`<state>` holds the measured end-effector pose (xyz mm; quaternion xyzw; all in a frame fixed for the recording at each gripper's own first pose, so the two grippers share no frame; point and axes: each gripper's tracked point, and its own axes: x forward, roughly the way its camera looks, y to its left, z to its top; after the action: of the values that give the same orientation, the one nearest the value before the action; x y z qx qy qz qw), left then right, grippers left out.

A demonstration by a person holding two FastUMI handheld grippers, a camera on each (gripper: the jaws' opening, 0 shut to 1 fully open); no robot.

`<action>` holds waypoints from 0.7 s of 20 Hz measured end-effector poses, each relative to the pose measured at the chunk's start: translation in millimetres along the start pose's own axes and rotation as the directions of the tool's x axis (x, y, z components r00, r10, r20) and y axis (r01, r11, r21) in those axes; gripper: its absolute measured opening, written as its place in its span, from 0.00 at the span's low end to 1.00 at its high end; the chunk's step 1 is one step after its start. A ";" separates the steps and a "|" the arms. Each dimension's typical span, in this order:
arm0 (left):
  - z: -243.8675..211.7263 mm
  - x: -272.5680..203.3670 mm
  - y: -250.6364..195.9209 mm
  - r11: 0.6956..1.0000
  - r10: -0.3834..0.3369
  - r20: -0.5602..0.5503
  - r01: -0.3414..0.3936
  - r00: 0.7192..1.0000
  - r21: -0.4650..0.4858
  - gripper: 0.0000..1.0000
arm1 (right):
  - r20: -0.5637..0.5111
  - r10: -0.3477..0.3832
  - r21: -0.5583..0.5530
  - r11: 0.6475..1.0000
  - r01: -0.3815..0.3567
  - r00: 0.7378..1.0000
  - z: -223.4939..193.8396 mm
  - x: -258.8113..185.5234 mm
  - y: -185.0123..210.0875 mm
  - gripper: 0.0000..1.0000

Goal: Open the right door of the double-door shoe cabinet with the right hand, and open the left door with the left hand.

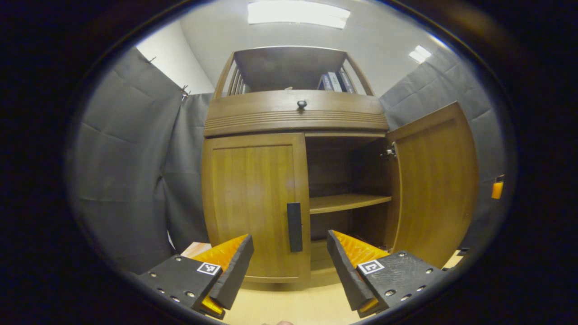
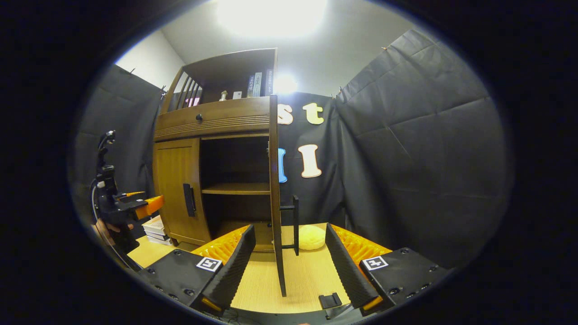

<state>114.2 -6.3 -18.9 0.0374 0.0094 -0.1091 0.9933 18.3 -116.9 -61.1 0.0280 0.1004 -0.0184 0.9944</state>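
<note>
The cabinet (image 1: 295, 122) stood on the desk (image 1: 289, 302) against the booth's black cloth wall. Its right door (image 1: 435, 180) was swung wide open, showing a dark inside with one shelf (image 1: 347, 202) across the middle. Its left door (image 1: 255, 203) was shut, flush with the frame, with its dark upright handle (image 1: 294, 226) near the inner edge.

In the left gripper view, the left gripper (image 1: 289, 264) faced the cabinet from in front, its jaws spread wide and holding nothing. The left door's handle lay in line with the gap between them but farther off, not touched by either finger. Above the doors ran a drawer front with a small round knob (image 1: 301, 104), and above that an open top shelf with a few books (image 1: 335, 82) at its right end.

In the right gripper view, the right gripper (image 2: 289, 264) was also wide open and empty. The open right door (image 2: 275, 198) was seen edge-on, standing up between the two fingers but beyond their tips, its handle (image 2: 293, 223) sticking out on the side away from the cabinet. Neither finger pressed on door or handle. A pale yellow soft thing (image 2: 311, 237) lay on the desk behind the door. At the left of this view, the left gripper (image 2: 146, 204) was held by a hand (image 2: 106, 230) near the shut left door (image 2: 177, 198), apart from it. A low stack of books (image 2: 156, 228) sat on the desk beside the cabinet's left foot.
</note>
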 end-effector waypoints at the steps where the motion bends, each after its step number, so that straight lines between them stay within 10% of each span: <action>1: -5.5 11.5 -0.9 1.000 -0.001 -0.004 0.001 1.000 -0.004 0.95 | -0.007 -0.004 -0.004 1.000 0.004 1.000 -1.1 -2.9 -0.5 0.92; 14: -28.8 114.2 -28.7 0.999 -0.040 -0.008 0.040 0.999 -0.003 0.95 | -0.046 -0.104 -0.009 0.995 0.104 0.994 -4.1 -39.1 -26.9 0.92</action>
<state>219.1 -56.7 -52.7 0.0363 0.0141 -0.1289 0.9909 -21.9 -142.2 -58.6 0.0197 0.1248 -0.0692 0.9896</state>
